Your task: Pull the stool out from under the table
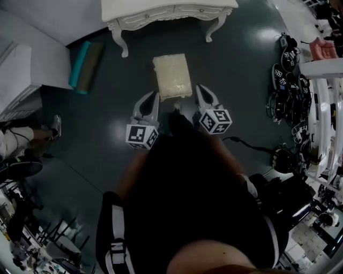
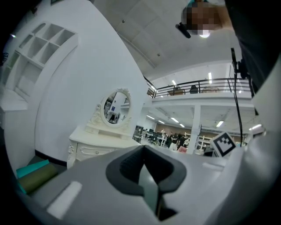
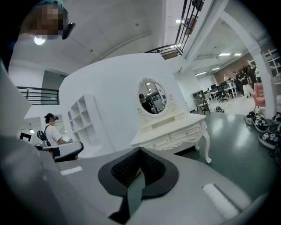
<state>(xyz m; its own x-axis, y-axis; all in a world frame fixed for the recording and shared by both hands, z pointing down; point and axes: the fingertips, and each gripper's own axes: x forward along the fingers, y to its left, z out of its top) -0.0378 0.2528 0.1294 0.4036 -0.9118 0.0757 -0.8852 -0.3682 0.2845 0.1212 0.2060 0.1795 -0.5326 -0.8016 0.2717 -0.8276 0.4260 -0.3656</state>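
Stool (image 1: 172,76) stands on the dark floor (image 1: 241,80), clear of the white table's (image 1: 161,12) front edge. Left gripper (image 1: 154,96) and right gripper (image 1: 200,89) flank its near end, jaws together, empty.

The white surface (image 1: 161,16) is cut off by the head view's top edge (back half gone); the stool (image 1: 171,76) hides its legs under its cushion; the dark tangle (image 1: 289,88) at right is too small to name.

I am finding no word, number or brand that I can read in any view. The marker cube (image 1: 142,136) on my left gripper (image 1: 154,97) and its twin on my right gripper (image 1: 200,90) are showing only black-and-white square patterns.
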